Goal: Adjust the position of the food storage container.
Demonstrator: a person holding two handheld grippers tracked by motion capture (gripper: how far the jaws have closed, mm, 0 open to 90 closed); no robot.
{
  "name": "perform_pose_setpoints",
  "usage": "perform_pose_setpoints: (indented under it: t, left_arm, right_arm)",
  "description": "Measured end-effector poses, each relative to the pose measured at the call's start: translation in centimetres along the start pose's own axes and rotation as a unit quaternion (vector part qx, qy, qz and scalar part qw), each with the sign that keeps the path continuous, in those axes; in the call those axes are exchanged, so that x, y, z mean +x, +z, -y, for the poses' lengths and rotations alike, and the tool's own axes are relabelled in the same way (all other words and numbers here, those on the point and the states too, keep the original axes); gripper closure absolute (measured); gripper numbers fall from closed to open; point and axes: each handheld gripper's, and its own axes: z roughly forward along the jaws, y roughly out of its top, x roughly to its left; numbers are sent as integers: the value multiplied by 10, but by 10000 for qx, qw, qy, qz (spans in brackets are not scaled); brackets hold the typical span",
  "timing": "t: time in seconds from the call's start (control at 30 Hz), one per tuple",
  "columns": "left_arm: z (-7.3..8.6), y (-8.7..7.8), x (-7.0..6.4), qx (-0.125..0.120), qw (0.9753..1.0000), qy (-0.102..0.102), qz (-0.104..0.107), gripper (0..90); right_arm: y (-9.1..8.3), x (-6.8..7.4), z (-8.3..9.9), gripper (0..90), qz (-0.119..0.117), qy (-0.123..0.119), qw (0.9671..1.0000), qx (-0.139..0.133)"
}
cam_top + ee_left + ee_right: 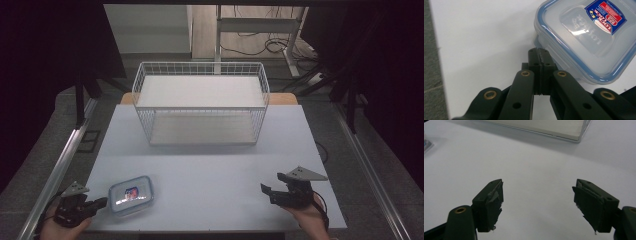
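A clear plastic food container (131, 194) with a blue-rimmed lid and a red and blue label lies near the table's front left. My left gripper (101, 202) sits just left of it, jaws shut together, tips touching or nearly touching the container's (584, 37) edge; in the left gripper view the gripper (539, 53) holds nothing. My right gripper (272, 186) rests in a hand at the front right, jaws wide open over bare table; in the right gripper view the gripper (537, 195) has nothing between its worn pads.
A white wire basket (201, 102) with two white shelves stands at the back middle of the pale table (210, 170). Its lower corner (574, 130) appears ahead of the right gripper. Floor rails, a desk frame and cables lie beyond the table.
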Motion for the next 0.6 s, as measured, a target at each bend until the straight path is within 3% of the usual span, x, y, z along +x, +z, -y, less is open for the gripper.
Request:
perform_pose_setpoints:
  t: [0.4, 0.6]
  left_arm:
    - [-22, 19, -19, 58, 9994, 285, 212, 900]
    - [-36, 28, -37, 57, 9980, 553, 312, 900]
  right_arm:
    - [-1, 0, 0, 238, 4, 4, 10000, 4]
    - [-1, 0, 0, 238, 4, 2, 10000, -5]
